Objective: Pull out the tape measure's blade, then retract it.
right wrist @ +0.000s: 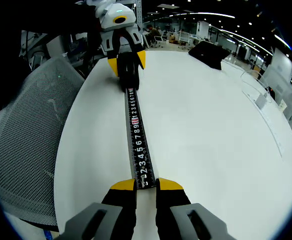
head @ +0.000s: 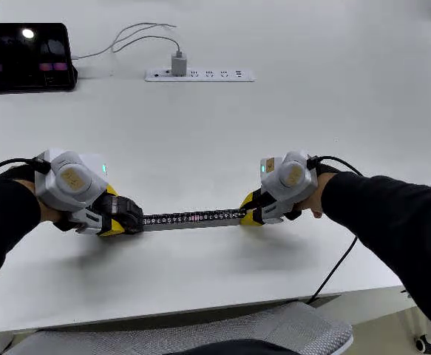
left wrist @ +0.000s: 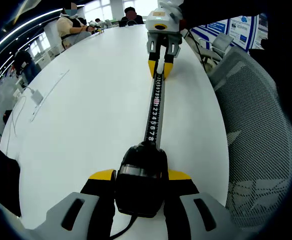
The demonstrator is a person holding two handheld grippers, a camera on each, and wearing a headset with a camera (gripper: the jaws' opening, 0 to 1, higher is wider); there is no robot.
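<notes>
The blade (head: 193, 218) runs straight out from the case (head: 129, 214), which the left gripper (head: 114, 212) clamps, to the right gripper (head: 248, 210) pinching its far end.

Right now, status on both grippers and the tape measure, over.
Left gripper shut on tape measure case. Right gripper shut on blade, at its tip. Blade out, straight between them over the table. Power strip far off, not in the way.
</notes>
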